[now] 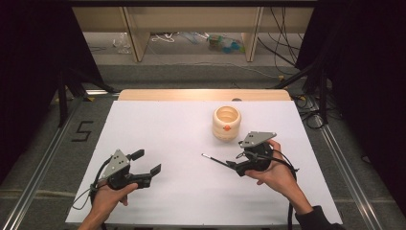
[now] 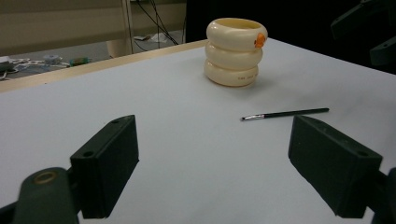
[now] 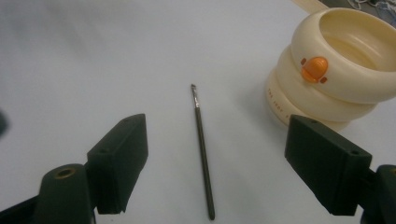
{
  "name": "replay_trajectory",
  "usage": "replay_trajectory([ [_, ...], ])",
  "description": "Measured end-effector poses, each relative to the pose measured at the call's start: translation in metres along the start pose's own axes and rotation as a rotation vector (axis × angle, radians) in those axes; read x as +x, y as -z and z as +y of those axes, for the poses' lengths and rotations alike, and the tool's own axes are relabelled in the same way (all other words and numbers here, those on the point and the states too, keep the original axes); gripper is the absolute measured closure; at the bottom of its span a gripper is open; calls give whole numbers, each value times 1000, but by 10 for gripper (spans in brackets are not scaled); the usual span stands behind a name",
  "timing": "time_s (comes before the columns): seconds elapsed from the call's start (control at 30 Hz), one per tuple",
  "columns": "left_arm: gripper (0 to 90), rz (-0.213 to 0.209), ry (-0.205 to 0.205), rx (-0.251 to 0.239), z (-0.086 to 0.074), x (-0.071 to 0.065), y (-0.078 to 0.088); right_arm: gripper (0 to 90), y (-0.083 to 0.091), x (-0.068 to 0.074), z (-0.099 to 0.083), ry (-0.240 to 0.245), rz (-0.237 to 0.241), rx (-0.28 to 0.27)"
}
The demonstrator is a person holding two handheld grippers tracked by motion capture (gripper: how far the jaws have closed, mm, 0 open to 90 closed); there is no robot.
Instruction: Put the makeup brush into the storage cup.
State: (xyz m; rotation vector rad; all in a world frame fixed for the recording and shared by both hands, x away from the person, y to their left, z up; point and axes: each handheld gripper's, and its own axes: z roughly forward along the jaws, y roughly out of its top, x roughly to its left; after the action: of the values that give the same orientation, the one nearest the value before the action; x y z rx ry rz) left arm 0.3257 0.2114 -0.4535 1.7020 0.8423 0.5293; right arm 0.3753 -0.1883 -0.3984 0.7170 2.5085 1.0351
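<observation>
A cream ringed holder (image 3: 327, 74) with an orange duck-bill knob stands empty on the white table sheet (image 1: 158, 129); small print on its lowest ring is too fine to read. A thin black brush (image 3: 202, 149) lies flat between the wide-open, empty jaws of the right gripper (image 3: 224, 172). The left gripper (image 2: 215, 172) gapes wide, empty. A "5" (image 1: 82, 131) marks the floor.

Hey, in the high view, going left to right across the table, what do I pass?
Left tool → brush → ringed cream cup → right tool, its open jaws over the brush's handle end.
</observation>
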Motion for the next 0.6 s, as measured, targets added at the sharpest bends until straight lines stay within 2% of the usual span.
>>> replay_trajectory([
  [0.1,162,-1,4,-2,0,0,0,231,-7,-1,7,12,8,33],
  [0.2,162,-1,2,-2,0,0,0,236,-12,-1,9,14,11,35],
  [0.33,162,-1,3,0,0,-1,0,242,-21,-2,15,20,38,89],
  [0.47,161,-1,3,-2,0,0,0,246,-28,-3,20,7,53,111],
  [0.57,162,-6,-2,-1,0,0,0,253,-31,-3,22,10,50,111],
  [0.6,161,0,8,-2,0,0,0,261,-33,-3,23,18,49,116],
])
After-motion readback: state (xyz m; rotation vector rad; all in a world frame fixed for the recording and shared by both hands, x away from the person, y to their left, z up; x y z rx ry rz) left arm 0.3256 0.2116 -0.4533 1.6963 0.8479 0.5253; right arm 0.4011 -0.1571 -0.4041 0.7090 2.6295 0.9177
